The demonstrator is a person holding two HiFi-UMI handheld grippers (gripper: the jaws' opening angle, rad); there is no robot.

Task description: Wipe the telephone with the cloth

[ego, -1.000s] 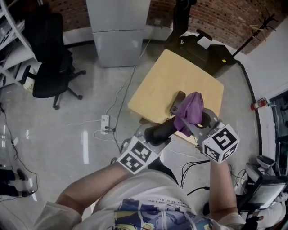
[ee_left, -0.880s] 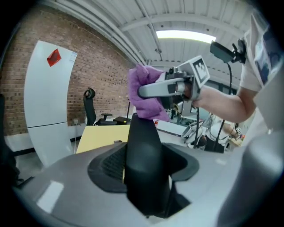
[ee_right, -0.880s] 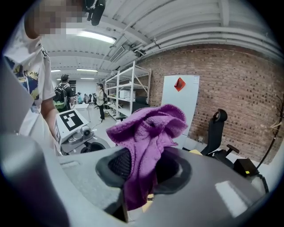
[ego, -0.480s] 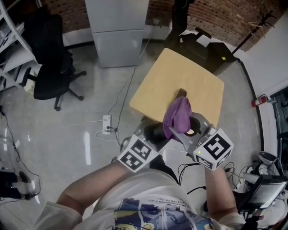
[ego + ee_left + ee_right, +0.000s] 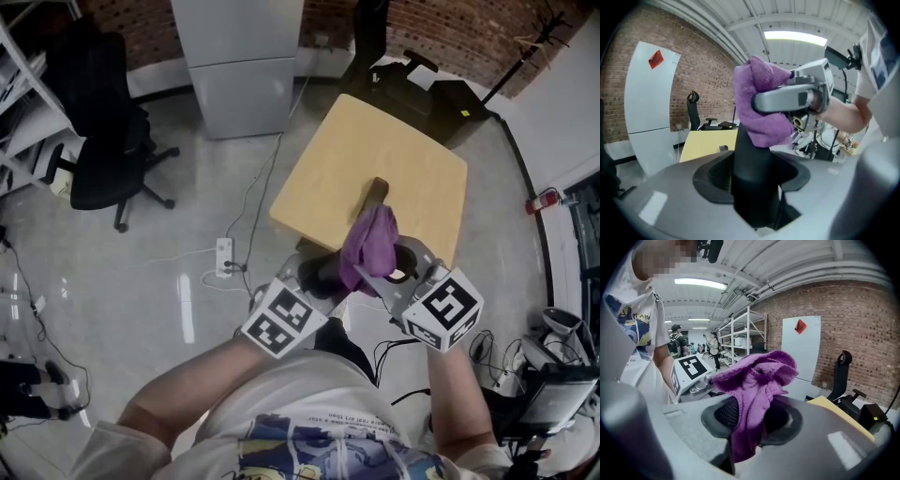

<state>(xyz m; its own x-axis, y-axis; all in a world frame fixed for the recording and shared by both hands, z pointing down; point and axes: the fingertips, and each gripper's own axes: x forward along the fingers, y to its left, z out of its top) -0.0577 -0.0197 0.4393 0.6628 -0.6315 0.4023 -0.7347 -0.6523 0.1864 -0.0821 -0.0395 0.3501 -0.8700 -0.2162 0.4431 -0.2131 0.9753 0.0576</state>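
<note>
Purple fuzzy cloth [image 5: 371,242] pinched in our right tongs [image 5: 379,274] rests on the black telephone handset [image 5: 325,272] clamped by our left tongs [image 5: 317,281].

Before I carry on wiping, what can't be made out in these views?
Handset, upper end: left gripper view, the cloth wraps over it.
Dark object on the table: head view, the cloth hides its near end; too small to identify in the left gripper view.
Right gripper, where it pinches: right gripper view, the cloth drapes over the spot.
</note>
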